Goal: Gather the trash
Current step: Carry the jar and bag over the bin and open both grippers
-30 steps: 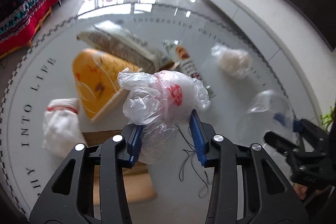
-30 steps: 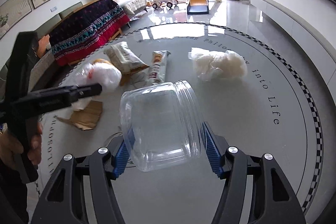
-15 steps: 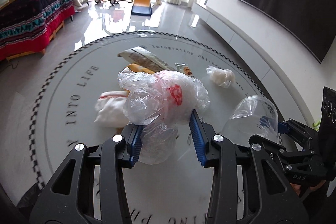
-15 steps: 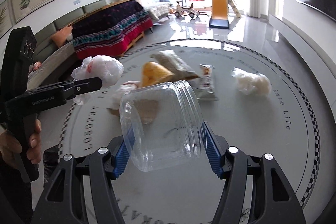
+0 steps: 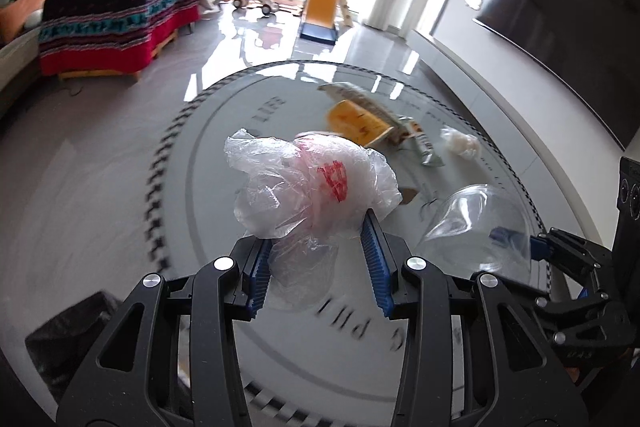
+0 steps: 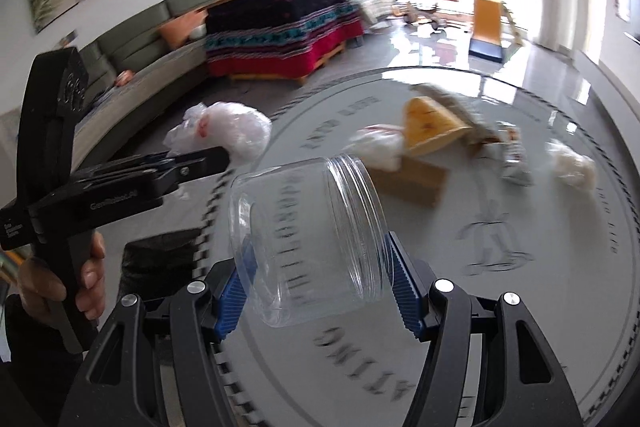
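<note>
My left gripper is shut on a crumpled clear plastic bag with red print, held above the round grey table. In the right wrist view the same bag hangs past the table's left rim at the left gripper's tip. The right gripper is shut on a clear plastic jar, tilted with its threaded mouth to the upper right. That jar also shows at the right of the left wrist view. Both views are blurred by motion.
More trash lies across the table: a yellow wedge pack, cardboard, a white bag, a snack wrapper and a white wad. A black bag sits low beside the table's left rim. A hand grips the left tool.
Both grippers have pulled back and leftward from the trash pile toward the table's rim, keeping bag and jar. The black bag has come into view at the lower left.
</note>
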